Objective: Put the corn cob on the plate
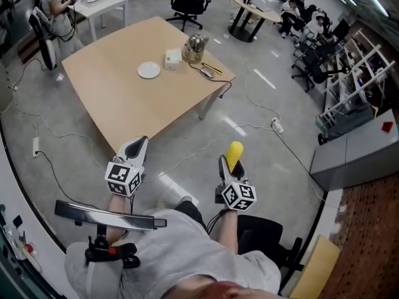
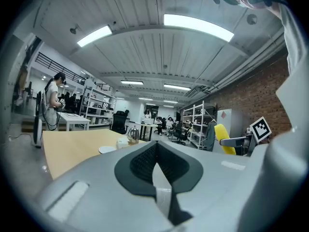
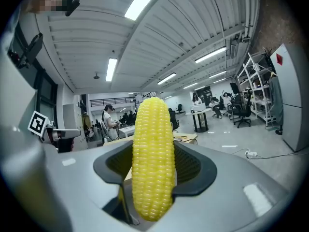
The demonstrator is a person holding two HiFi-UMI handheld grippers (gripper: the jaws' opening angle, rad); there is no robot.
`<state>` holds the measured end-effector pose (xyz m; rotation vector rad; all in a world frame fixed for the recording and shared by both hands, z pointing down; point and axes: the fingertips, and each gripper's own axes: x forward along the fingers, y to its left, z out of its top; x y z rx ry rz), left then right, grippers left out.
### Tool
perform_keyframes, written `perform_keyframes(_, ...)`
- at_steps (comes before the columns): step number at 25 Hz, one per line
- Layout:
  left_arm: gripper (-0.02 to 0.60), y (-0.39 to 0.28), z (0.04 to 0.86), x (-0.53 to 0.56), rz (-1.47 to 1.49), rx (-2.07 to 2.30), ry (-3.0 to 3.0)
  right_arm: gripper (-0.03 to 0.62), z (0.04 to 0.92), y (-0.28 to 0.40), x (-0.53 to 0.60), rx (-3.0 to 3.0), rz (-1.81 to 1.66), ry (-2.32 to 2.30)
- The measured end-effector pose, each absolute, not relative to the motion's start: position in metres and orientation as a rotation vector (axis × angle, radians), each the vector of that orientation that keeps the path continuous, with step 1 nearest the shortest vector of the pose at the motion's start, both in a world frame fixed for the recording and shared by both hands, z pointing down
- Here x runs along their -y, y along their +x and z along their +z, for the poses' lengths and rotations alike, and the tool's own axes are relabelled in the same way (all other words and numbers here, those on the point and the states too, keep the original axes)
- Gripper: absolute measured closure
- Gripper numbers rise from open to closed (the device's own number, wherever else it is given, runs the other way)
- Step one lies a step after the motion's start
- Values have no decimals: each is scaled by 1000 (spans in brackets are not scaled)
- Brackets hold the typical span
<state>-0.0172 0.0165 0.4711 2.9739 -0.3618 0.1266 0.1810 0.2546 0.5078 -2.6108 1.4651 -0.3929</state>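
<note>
My right gripper (image 1: 229, 159) is shut on a yellow corn cob (image 1: 234, 155), held over the floor short of the table. In the right gripper view the corn cob (image 3: 153, 161) stands upright between the jaws and fills the middle. The small white plate (image 1: 149, 70) lies on the far half of the wooden table (image 1: 124, 98); the left gripper view catches the plate (image 2: 107, 149) low and far off. My left gripper (image 1: 136, 149) hovers by the table's near corner, jaws shut with nothing between them.
A white box (image 1: 173, 58), a metal kettle (image 1: 195, 47) and a mouse (image 1: 207, 73) with its cable sit at the table's far right. Cables (image 1: 262, 114) trail over the grey floor. An office chair (image 1: 189, 2), other desks and seated people are beyond.
</note>
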Motion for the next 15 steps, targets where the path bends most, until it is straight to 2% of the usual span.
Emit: perform_keyframes(15, 561, -60, 470, 69, 91, 767, 2908, 342, 507, 202, -97, -1817, -393, -2393)
